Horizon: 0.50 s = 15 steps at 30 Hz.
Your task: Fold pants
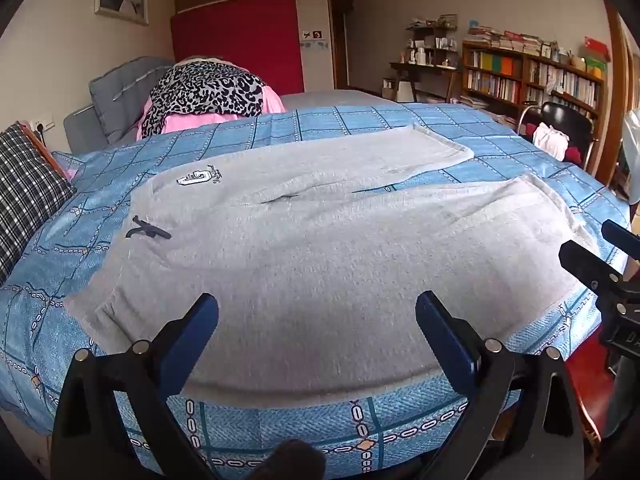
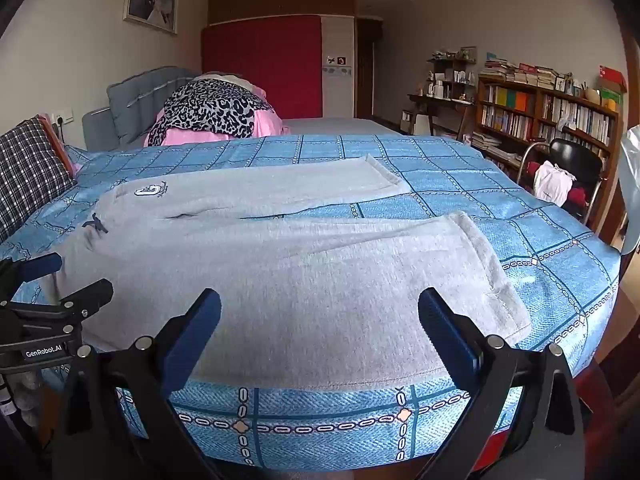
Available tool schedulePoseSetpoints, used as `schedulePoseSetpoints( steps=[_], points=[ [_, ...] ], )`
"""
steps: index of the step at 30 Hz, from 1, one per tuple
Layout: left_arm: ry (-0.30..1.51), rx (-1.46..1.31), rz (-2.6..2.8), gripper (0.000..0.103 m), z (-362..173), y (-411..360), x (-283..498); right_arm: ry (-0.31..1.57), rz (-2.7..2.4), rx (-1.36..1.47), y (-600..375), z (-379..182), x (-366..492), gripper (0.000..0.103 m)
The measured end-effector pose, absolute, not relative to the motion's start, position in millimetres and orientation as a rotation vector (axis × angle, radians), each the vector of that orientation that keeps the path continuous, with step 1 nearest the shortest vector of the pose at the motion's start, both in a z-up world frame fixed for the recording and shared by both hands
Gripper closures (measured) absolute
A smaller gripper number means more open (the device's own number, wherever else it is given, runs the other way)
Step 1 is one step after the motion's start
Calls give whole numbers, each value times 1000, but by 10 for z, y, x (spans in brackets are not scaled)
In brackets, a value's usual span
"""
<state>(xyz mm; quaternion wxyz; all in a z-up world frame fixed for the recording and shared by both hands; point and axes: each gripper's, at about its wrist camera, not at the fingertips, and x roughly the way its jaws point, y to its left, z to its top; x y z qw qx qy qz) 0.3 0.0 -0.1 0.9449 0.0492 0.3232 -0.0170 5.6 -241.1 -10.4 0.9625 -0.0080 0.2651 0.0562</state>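
Grey sweatpants lie spread flat on the blue checked bedcover. The waistband with a dark drawstring and an embroidered logo is at the left, and both legs run to the right with a gap between them. My left gripper hovers open over the near leg close to the waist end, with nothing between its fingers. Over the near leg toward its hem hangs my right gripper, also open and holding nothing. Each gripper shows at the edge of the other's view.
A leopard-print cloth on pink bedding and grey cushions lie at the head of the bed. A plaid pillow sits at left. Bookshelves and a black chair with clothes stand at right, past the bed's edge.
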Motion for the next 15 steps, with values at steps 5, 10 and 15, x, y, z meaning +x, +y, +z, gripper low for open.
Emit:
schedulePoseSetpoints(
  steps=[5,10,15],
  points=[
    [652,101,-25,5,2,-3,0,537,112,-18,-2412,-108,60,3],
    [657,93,-32,5,-22,-10,-19,542,116,-11,-2429,-110,73,3],
    [655,95,-29,5,-41,-26,-40,540,116,-12,-2407,-115,54,3]
  ],
)
